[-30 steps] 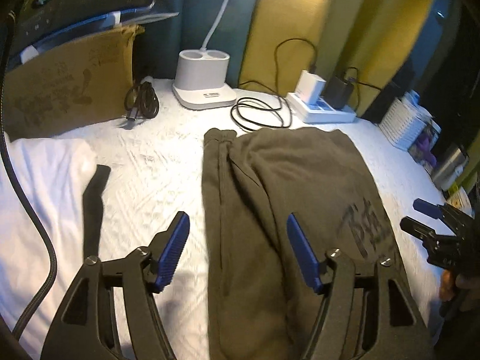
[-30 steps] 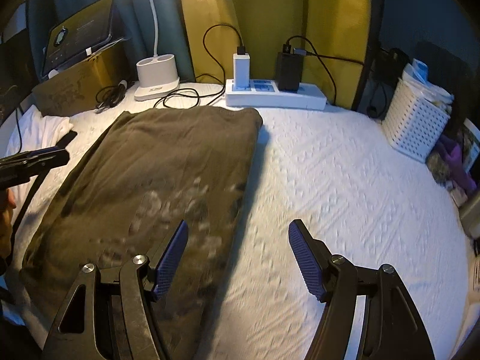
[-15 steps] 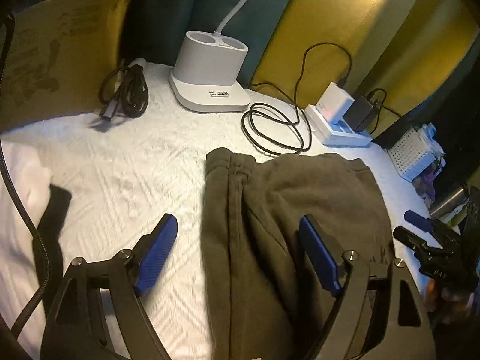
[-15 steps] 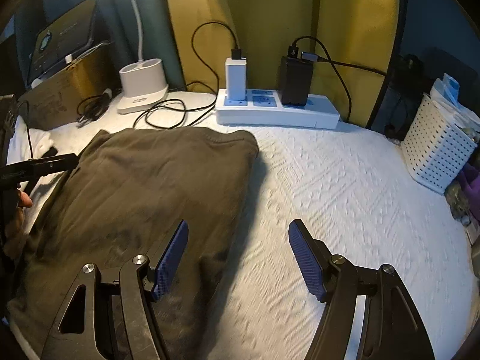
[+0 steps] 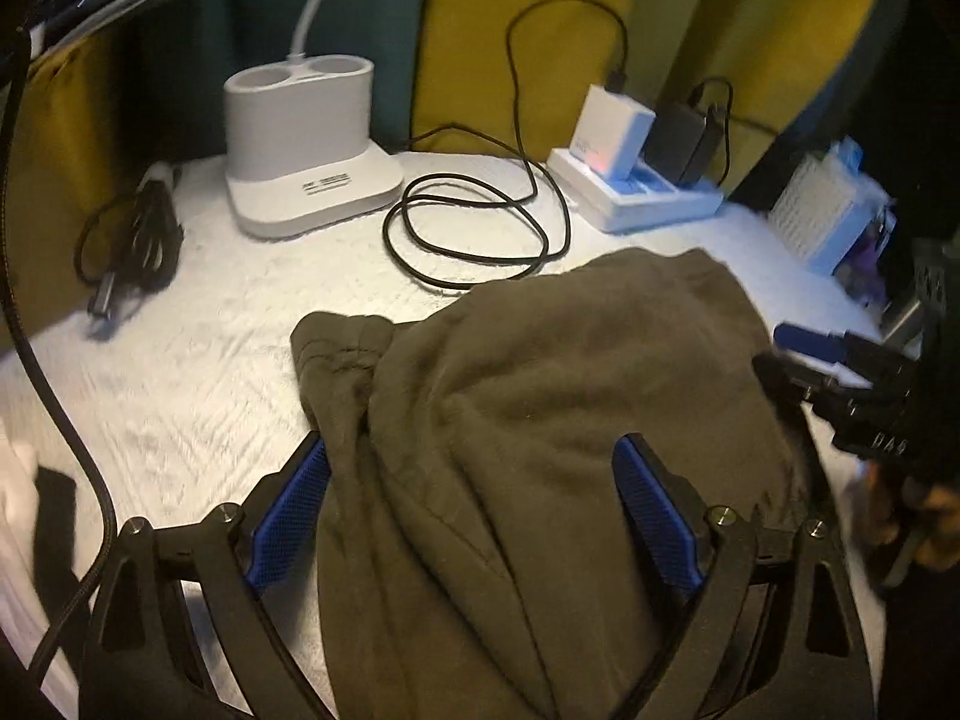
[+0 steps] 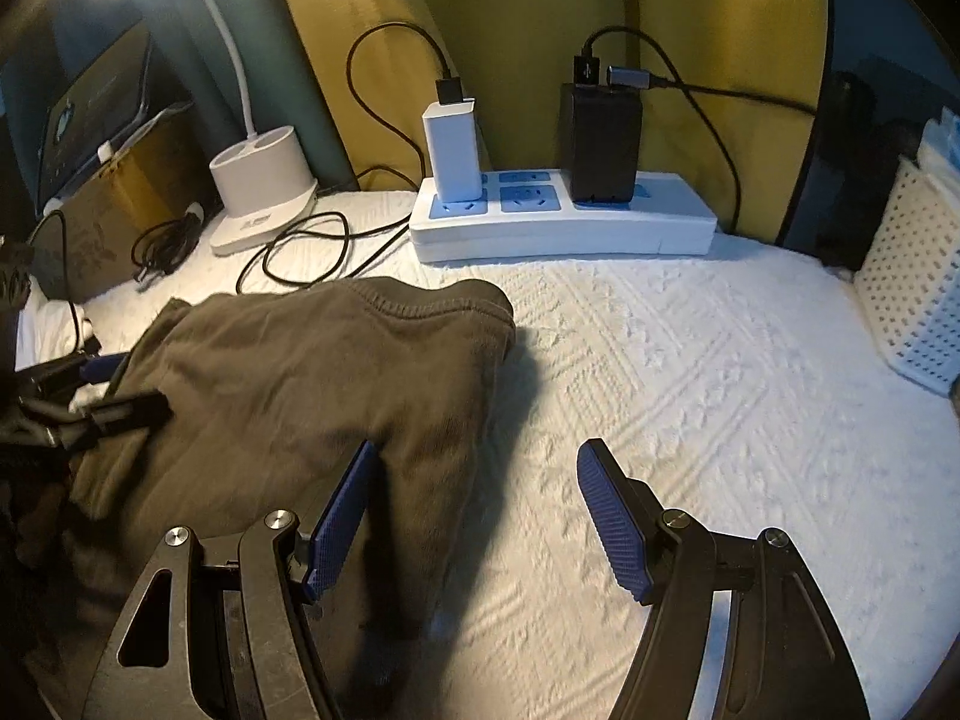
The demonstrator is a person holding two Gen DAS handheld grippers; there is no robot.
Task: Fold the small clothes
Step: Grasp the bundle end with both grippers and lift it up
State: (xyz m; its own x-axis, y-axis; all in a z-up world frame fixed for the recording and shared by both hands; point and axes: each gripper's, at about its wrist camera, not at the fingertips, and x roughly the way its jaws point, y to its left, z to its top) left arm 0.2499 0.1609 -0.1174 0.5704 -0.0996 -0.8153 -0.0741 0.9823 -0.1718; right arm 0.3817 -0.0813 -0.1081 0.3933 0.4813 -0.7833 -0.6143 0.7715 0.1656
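I found the olive garment lying partly folded on the bed. My left tool, jaws just widened, straddled it ungripped; right tool stood apart. Further folds remained.

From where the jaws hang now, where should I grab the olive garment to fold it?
Grip the olive garment at its two far corners, by the ribbed hem nearest the power strip, coming from above. That edge lies flat and free on the bedspread.
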